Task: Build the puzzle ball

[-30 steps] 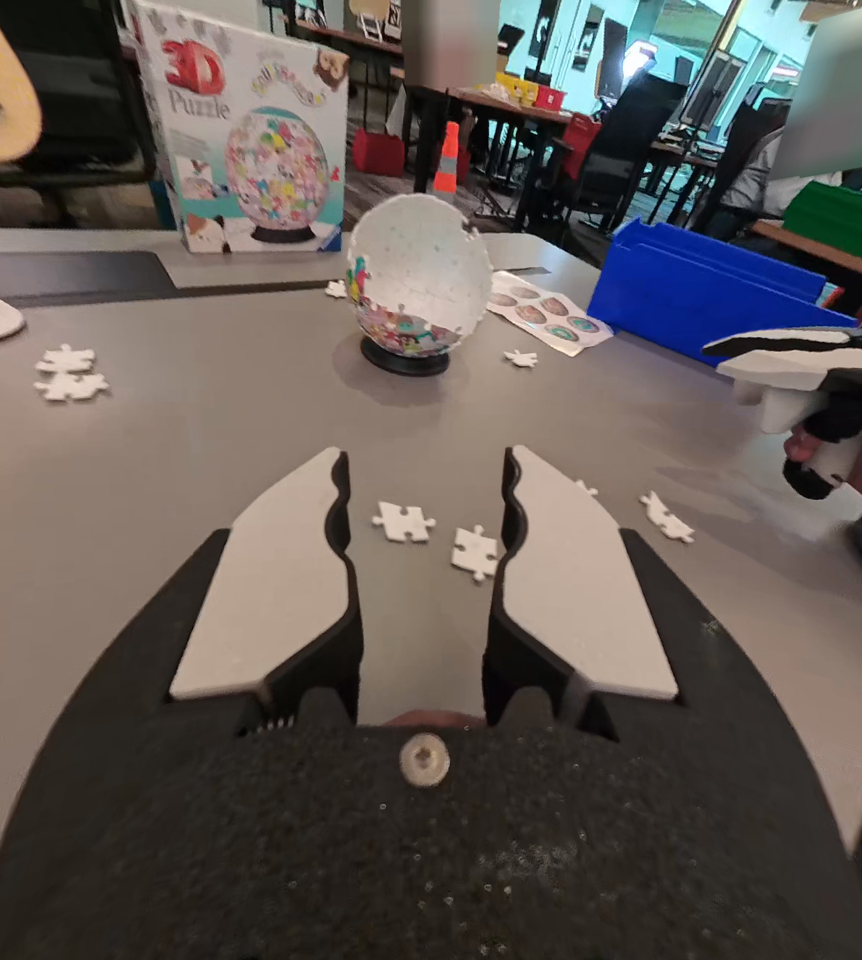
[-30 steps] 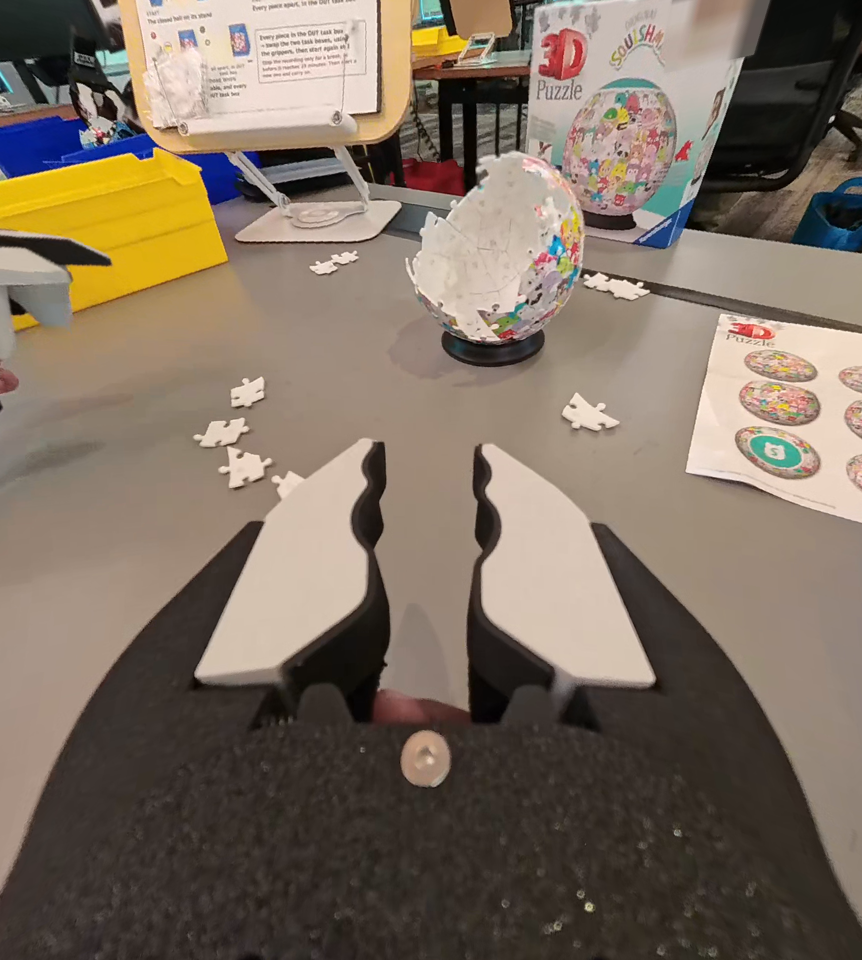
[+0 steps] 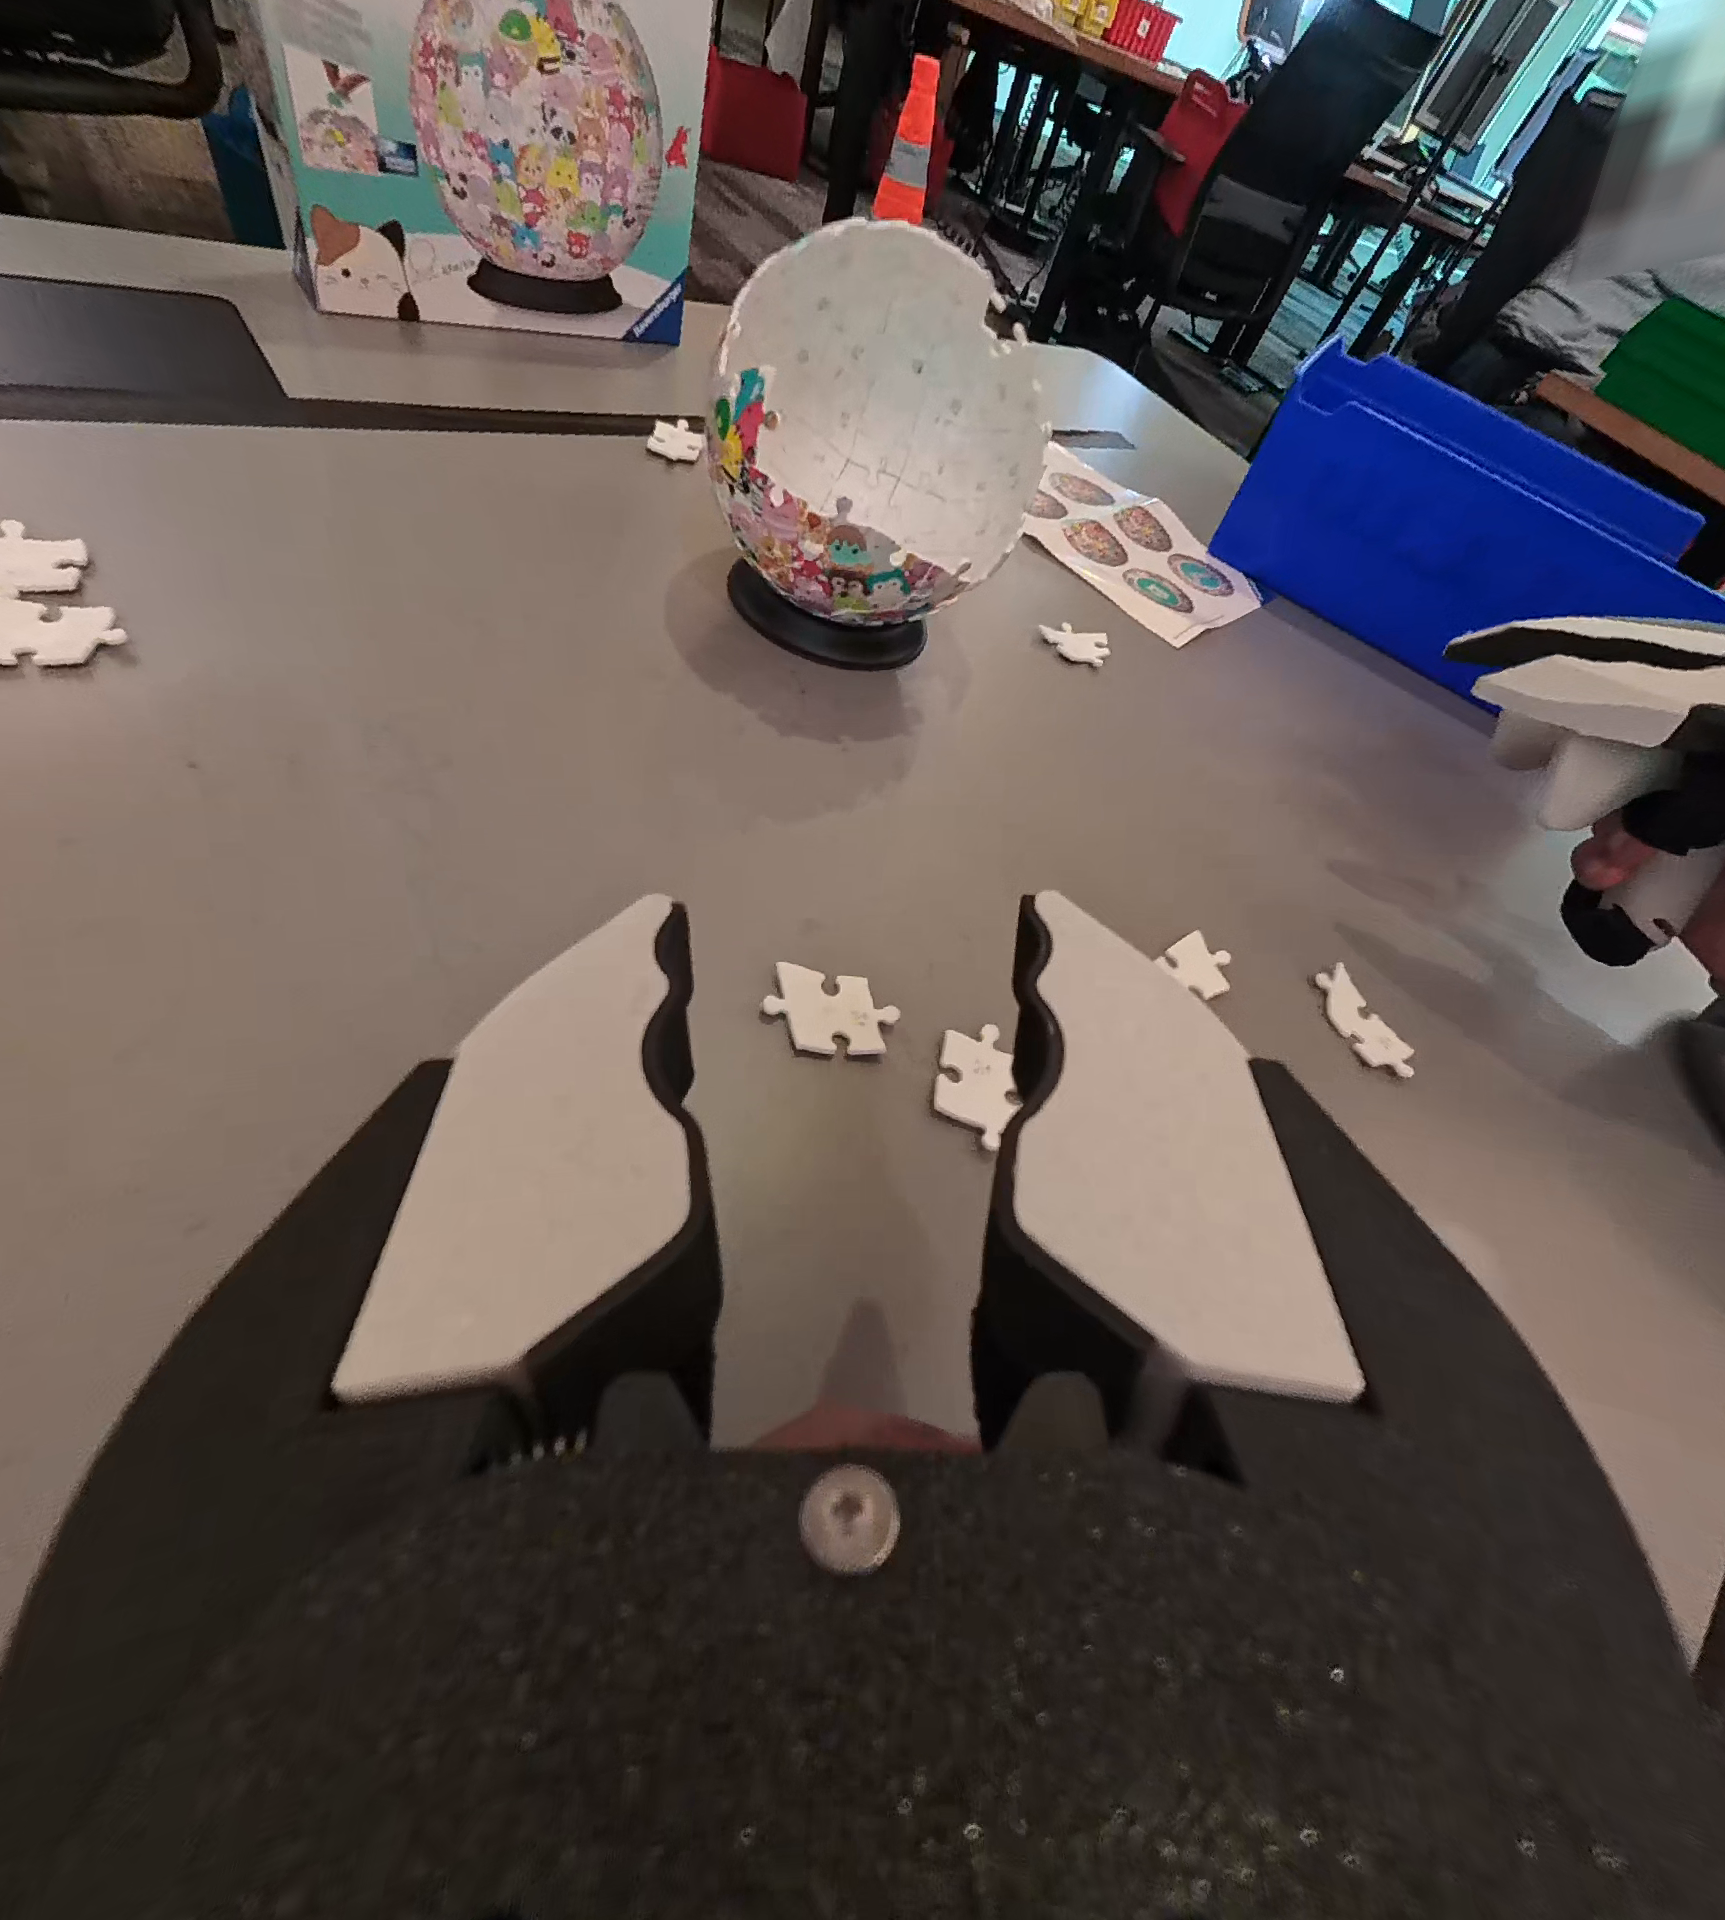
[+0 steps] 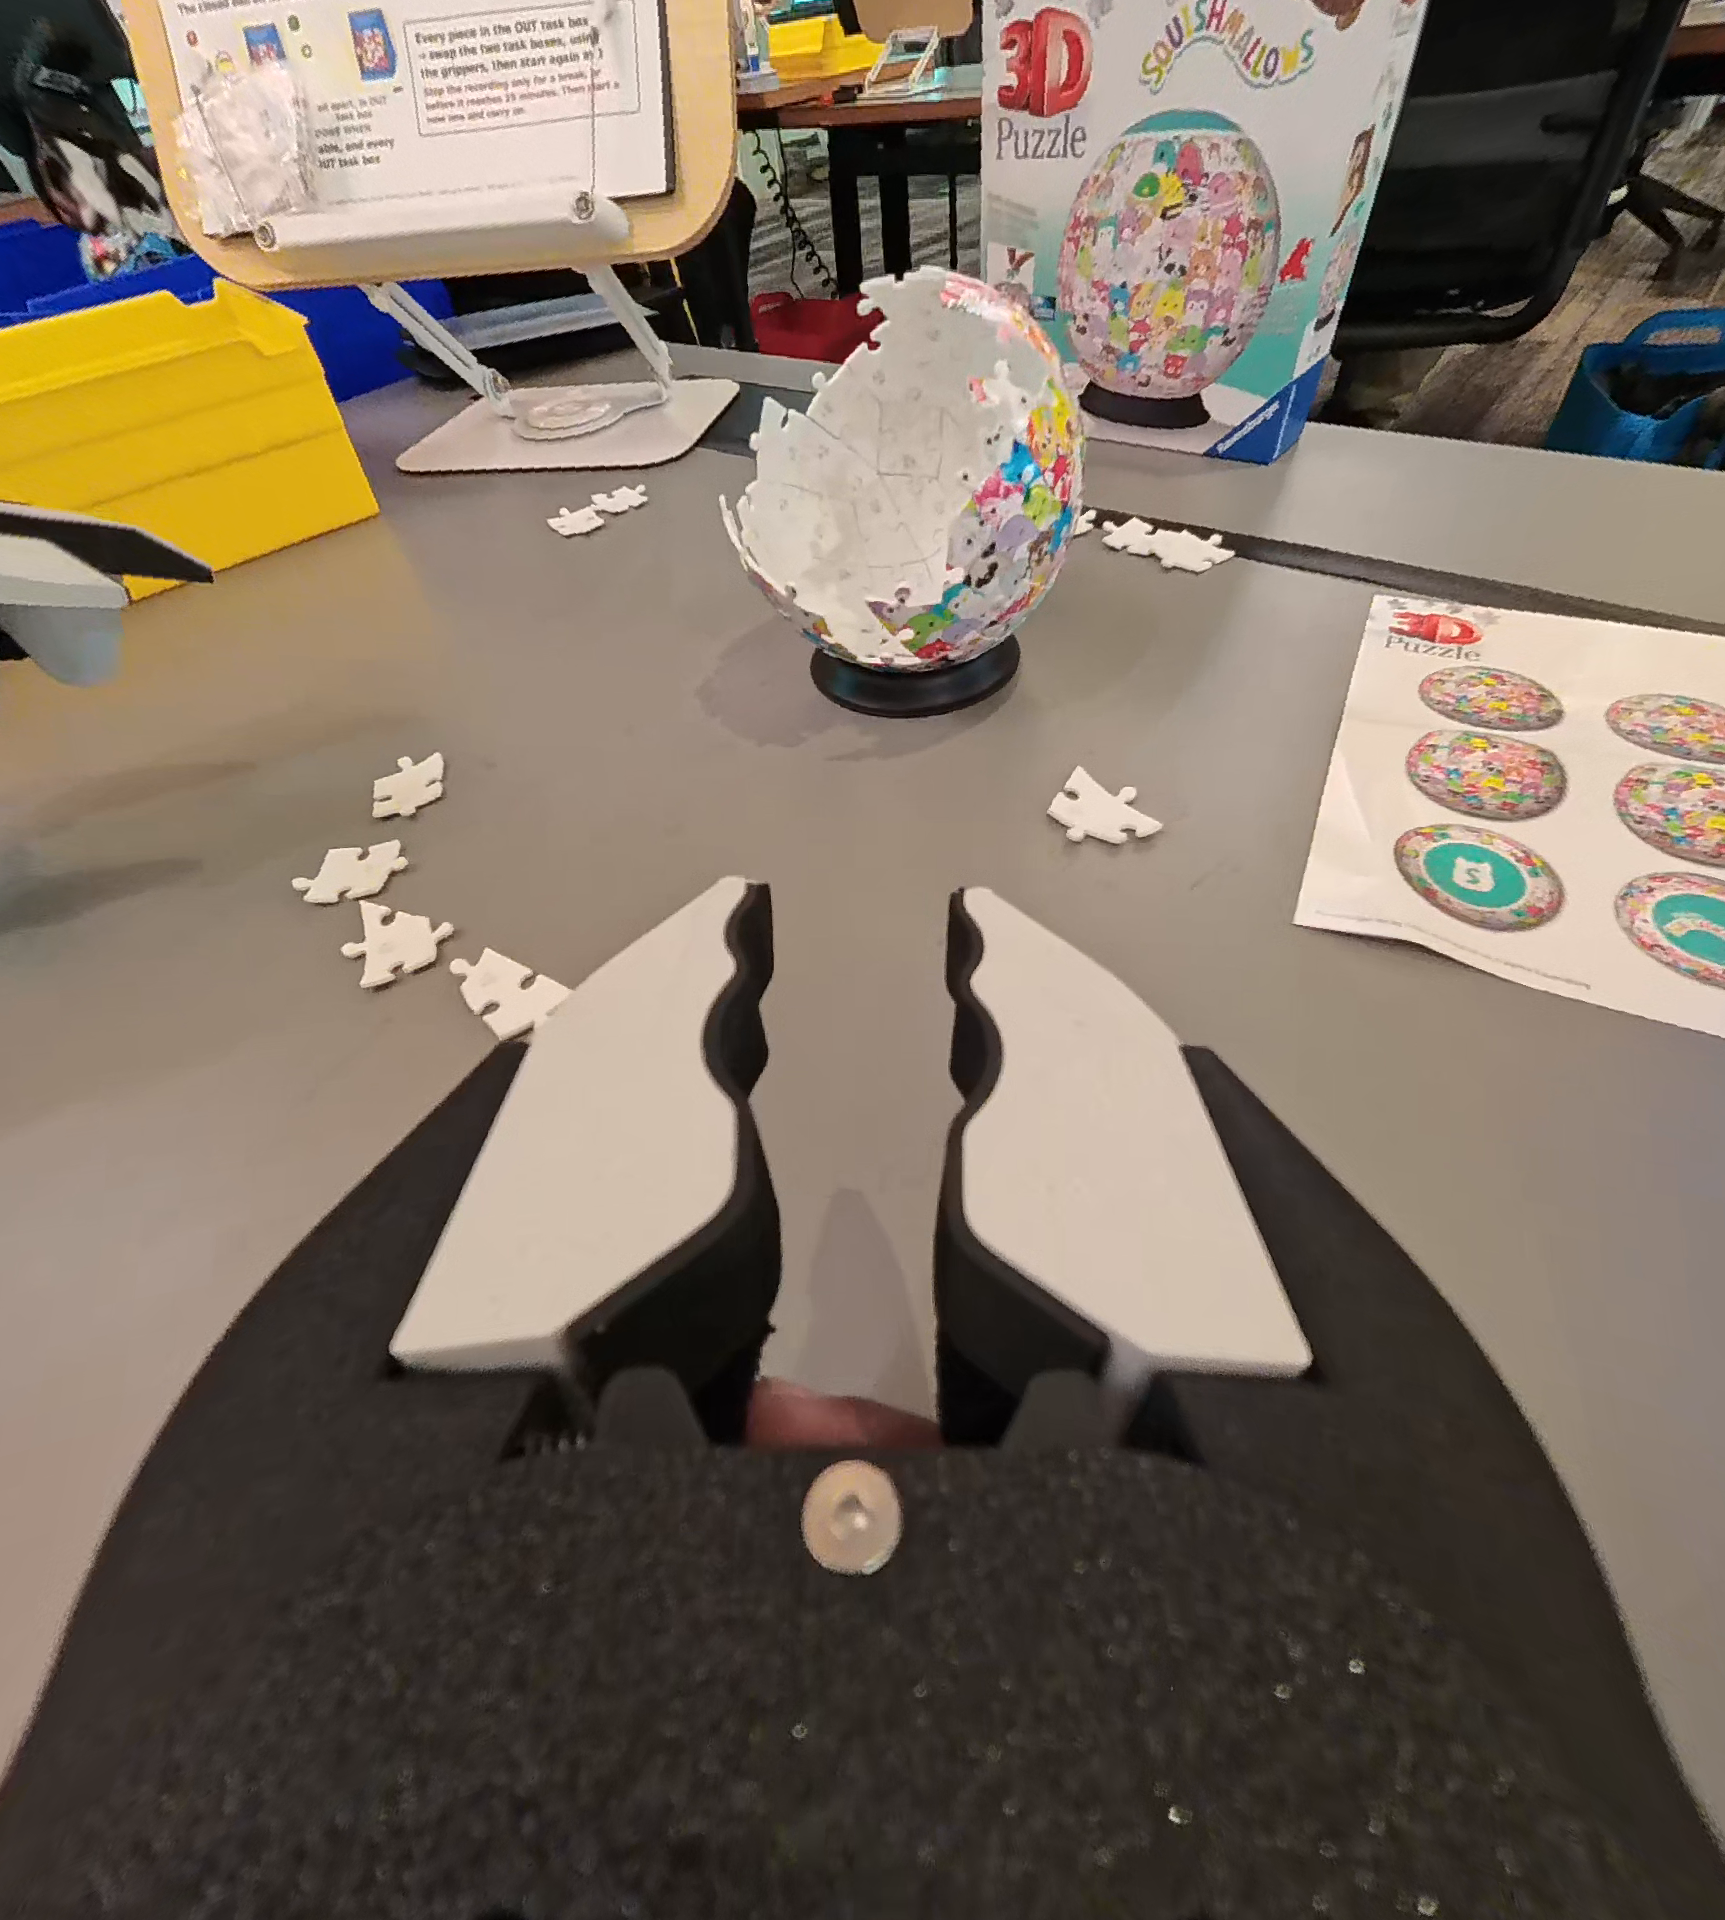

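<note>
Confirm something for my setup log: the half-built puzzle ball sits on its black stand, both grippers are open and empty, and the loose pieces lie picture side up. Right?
Not quite. The loose pieces lie white side up, not picture side up; the left wrist view shows it best. The rest holds: the puzzle ball sits on its black stand, and the left gripper and right gripper are open and empty.

Open-plan office or lab, rows of desks (image 3: 1097, 73), office chairs (image 3: 1242, 218), storage bins (image 3: 1440, 520)

Half-built puzzle ball (image 3: 873, 468), white inside, open shell upright on black stand (image 3: 827, 636); loose white pieces (image 3: 830, 1010) scattered nearby.
</note>
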Available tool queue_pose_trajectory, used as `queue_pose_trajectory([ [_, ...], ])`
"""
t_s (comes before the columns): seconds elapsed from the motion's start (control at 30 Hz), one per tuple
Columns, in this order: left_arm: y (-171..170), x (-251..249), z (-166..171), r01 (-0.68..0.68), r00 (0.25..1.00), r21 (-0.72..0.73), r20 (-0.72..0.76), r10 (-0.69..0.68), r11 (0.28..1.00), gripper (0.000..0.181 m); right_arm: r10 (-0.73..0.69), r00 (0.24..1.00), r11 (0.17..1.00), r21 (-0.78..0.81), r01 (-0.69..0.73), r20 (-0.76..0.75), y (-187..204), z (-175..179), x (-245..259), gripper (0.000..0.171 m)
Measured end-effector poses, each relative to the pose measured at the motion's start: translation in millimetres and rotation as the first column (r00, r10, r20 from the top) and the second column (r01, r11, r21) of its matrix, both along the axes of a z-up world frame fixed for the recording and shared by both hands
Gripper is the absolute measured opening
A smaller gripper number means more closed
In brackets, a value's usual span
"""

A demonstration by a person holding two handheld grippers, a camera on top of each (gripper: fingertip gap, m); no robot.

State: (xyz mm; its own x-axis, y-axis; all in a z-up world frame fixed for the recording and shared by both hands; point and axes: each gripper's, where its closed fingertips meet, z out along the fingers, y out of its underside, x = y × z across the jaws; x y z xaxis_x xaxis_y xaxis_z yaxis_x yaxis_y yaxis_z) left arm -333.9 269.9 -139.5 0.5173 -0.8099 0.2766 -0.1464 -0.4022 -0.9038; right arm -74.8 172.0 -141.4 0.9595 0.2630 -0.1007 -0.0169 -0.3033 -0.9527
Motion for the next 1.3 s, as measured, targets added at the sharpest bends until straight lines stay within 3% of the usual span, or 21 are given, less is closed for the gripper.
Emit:
queue_pose_trajectory([
  [0.23, 9.4, -0.9, 2.6, -0.020, 1.000, -0.022, 0.019, 0.021, 1.000, 0.056, 0.018, 0.999, 1.000, 0.012, -0.018, 0.029, 3.2, 0.9, -9.3, 0.032],
  [0.37, 47.5, 13.9, 5.5, 0.012, 0.997, 0.102, -0.077, -0.004, 0.995, 0.062, 0.030, 0.998, 0.999, 0.037, -0.033, 0.058, 25.0, 11.0, -12.7, 0.040],
  [0.47, 79.9, 36.3, 4.0, 0.079, 0.992, 0.161, -0.110, -0.062, 0.984, 0.062, -0.003, 0.987, 0.999, -0.046, 0.010, 0.161, 55.2, -0.9, -6.4, 0.039],
  [0.57, 115.9, 59.5, 5.2, 0.123, 0.991, 0.184, -0.074, -0.111, 0.975, 0.062, 0.048, 0.978, 0.991, -0.128, -0.022, 0.204, 86.5, -9.4, -15.4, 0.029],
  [0.67, 143.3, 84.1, 4.1, 0.192, 0.981, 0.162, -0.019, -0.191, 0.968, 0.062, 0.184, 0.965, 0.982, -0.084, -0.171, 0.189, 112.6, 10.7, -43.7, 0.029],
  [0.77, 160.5, 107.7, 13.0, 0.275, 0.957, 0.171, 0.040, -0.286, 0.946, 0.062, 0.184, 0.966, 0.983, -0.043, -0.179, 0.183, 140.6, 29.8, -51.9, 0.029],
  [0.9, 192.3, 136.7, 29.0, 0.315, 0.928, 0.177, 0.148, -0.341, 0.933, 0.062, 0.181, 0.980, 0.973, -0.161, -0.166, 0.082, 162.1, 34.3, -56.1, 0.029],
  [1.07, 228.5, 164.3, 10.1, 0.300, 0.930, 0.105, 0.189, -0.316, 0.948, 0.062, 0.057, 0.995, 0.974, -0.212, -0.074, -0.085, 159.4, 54.0, -50.3, 0.034],
  [1.13, 216.8, 169.1, 6.3, 0.359, 0.913, 0.071, 0.180, -0.366, 0.930, 0.064, 0.050, 0.997, 0.988, -0.146, -0.057, -0.054, 144.0, 72.1, -41.9, 0.040],
  [1.23, 208.0, 171.6, 5.2, 0.365, 0.916, 0.146, 0.118, -0.383, 0.919, 0.063, -0.064, 0.998, 0.998, 0.005, 0.064, 0.028, 122.5, 93.3, -11.0, 0.039],
  [1.3, 204.7, 174.5, 1.7, 0.382, 0.914, 0.158, 0.081, -0.397, 0.911, 0.063, -0.142, 0.982, 0.988, -0.039, 0.148, 0.125, 107.4, 80.1, 10.8, 0.034],
])
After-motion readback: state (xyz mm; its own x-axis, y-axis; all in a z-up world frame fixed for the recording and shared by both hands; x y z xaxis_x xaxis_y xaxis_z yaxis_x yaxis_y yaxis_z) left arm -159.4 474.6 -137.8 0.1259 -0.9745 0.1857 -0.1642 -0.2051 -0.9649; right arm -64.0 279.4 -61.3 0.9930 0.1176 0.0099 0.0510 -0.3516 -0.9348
